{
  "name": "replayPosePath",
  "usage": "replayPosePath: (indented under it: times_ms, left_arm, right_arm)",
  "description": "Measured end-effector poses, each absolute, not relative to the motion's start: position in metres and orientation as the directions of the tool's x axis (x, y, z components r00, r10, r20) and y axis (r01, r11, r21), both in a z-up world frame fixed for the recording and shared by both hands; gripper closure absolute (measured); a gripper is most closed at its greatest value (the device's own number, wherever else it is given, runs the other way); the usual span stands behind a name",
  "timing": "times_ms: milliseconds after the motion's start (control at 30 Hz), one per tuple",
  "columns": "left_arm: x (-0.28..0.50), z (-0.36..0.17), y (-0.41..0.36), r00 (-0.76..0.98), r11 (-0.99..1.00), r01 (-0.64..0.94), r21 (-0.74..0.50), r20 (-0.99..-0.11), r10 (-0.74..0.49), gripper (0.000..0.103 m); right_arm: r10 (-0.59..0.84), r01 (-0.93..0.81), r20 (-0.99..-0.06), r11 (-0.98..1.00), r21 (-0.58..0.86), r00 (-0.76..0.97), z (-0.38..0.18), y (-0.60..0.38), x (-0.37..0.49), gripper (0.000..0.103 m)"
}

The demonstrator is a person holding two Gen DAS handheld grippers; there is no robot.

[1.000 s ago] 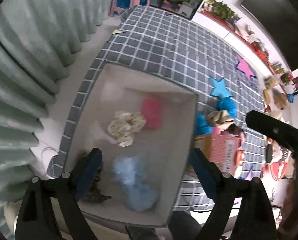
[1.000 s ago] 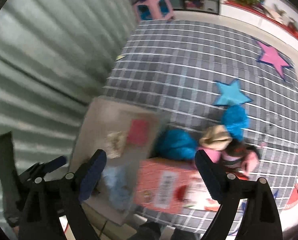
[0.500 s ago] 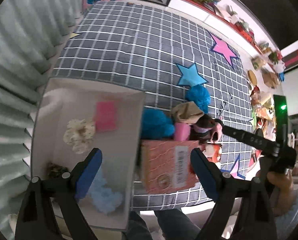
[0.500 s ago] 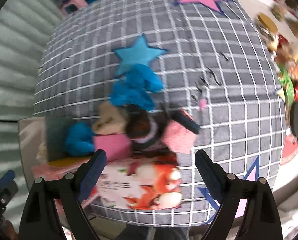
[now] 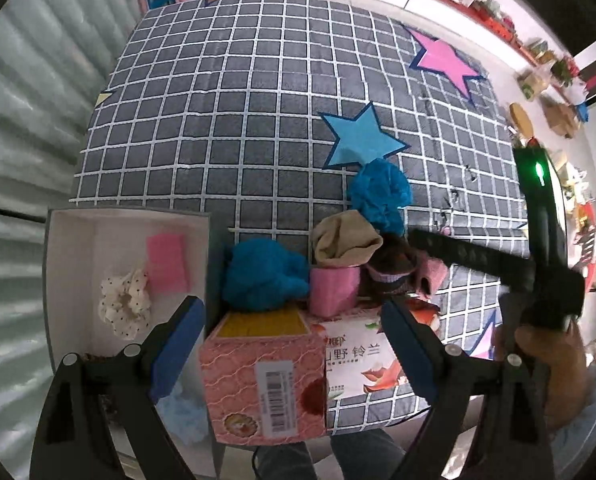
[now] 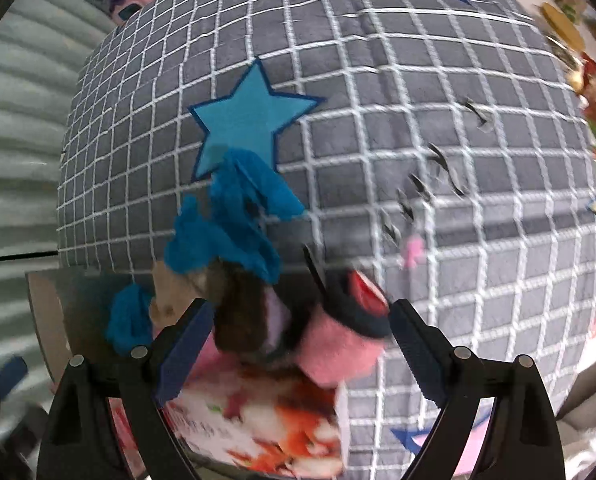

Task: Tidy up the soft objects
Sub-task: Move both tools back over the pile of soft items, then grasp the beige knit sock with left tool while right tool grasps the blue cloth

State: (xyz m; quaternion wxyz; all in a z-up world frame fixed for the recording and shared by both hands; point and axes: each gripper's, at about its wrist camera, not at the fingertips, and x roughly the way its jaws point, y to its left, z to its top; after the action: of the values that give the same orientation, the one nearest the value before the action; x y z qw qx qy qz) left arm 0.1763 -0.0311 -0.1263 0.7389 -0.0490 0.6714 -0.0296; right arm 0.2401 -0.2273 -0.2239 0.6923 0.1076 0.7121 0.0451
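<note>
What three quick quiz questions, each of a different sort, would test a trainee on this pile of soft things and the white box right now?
1. True or false: the left gripper is shut on the pink tissue box.
2. Which lies inside the white box? A) tan cloth B) polka-dot scrunchie C) pink sock
3. Fill in: the right gripper is open over a brown and ____ sock bundle.

Key
1. False: its jaws stand open, either side of the box.
2. B: the polka-dot scrunchie lies beside a pink cloth.
3. Pink: the sock bundle lies by the blue fluffy cloth.
</note>
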Motion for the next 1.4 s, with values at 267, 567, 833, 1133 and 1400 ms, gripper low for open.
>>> replayPosePath:
  times_ms: [267, 567, 833, 1133, 1400]
  left_arm:
    - [0.183, -0.137, -0.049, 0.060, 1.000, -0.021, -0.012, -0.998, -0.010, 0.011]
    - [0.206, -0.162, -0.068, -0.014, 0.998, -0.038, 0.042, -0.999, 0.041, 0.011]
    - [0.231, -0.194, -0.091, -0.089, 0.999, -0.016, 0.035, -0.996, 0.033, 0.011]
    - [0.260, -0.266, -0.102, -0.233, 0.997, -0.031, 0.065, -0.971, 0.056, 0.011]
    - [0.264, -0.298, -0.098, -0.325, 0.996, -0.087, -0.013, -0.945, -0.041, 0.060]
  right_arm:
    - [0.246, -0.011, -0.968, 0.969, 0.247, -0.053, -0.261, -0.180, 0.285, 0.012]
    - [0.187, -0.139, -0.980, 0.971, 0.196, -0.073, -0.277, -0.163, 0.288, 0.055]
    - [0.301, -0.091, -0.951, 0.948, 0.306, -0.071, -0.271, -0.219, 0.287, 0.077]
    - [0.343, 0.034, -0.939, 0.939, 0.342, -0.021, -0.239, -0.299, 0.273, 0.077]
    - [0.390, 0.066, -0.921, 0.919, 0.389, -0.013, -0.227, -0.316, 0.260, 0.077]
